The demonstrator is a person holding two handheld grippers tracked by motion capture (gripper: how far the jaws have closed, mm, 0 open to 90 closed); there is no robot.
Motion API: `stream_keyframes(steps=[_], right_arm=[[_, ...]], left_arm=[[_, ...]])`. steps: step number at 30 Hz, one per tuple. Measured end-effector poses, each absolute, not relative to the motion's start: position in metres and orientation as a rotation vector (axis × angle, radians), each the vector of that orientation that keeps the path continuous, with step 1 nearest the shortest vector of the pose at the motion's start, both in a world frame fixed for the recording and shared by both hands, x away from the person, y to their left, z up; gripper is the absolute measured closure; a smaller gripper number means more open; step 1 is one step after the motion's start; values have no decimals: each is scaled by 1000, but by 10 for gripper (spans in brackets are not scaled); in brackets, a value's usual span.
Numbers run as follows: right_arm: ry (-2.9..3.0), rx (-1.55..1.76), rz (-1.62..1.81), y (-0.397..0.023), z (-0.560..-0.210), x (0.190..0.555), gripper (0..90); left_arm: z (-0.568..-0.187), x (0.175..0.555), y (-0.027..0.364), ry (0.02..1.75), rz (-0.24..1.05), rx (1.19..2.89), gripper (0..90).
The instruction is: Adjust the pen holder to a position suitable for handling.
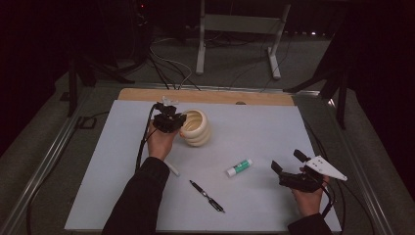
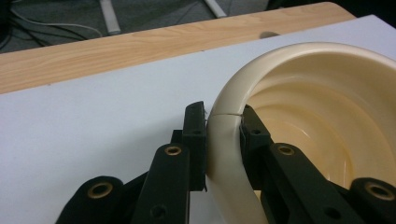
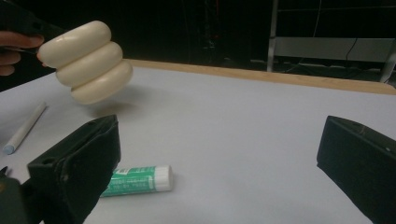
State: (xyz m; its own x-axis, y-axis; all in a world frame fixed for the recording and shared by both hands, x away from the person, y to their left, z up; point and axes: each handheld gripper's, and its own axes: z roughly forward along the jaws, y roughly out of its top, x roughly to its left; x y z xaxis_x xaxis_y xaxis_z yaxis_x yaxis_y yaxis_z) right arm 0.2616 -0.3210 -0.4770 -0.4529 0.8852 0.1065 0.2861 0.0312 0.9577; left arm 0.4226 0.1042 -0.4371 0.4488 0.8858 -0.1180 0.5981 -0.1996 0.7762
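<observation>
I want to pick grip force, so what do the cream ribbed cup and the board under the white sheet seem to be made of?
The cream ribbed cup, clamped at its rim by the left gripper, looks like glossy moulded plastic: smooth sheen, a thin seam across the rim; glazed ceramic is possible. The board looks like matt wood or wood-look laminate, with visible grain.

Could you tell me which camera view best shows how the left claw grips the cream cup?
The left gripper view: the left claw pinches the cream cup by its rim. The high view hides the contact; the right gripper view shows the cup tilted above the table.
</observation>
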Motion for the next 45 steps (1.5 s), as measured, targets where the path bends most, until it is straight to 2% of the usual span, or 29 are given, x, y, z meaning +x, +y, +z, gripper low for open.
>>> stream_keyframes(steps=[14,30,42,45], right_arm=[[1776,1184,1441,-321,-477,262,2],[1777,1186,1439,-320,-478,262,2],[1775,1184,1438,-320,-478,262,2],[1776,1185,1438,-320,-478,262,2]], left_arm=[[-433,400,94,1099,401,1986,779],[-447,385,83,1041,388,2156,776],[-457,388,71,1042,370,2139,762],[-457,389,71,1042,353,2115,725]])
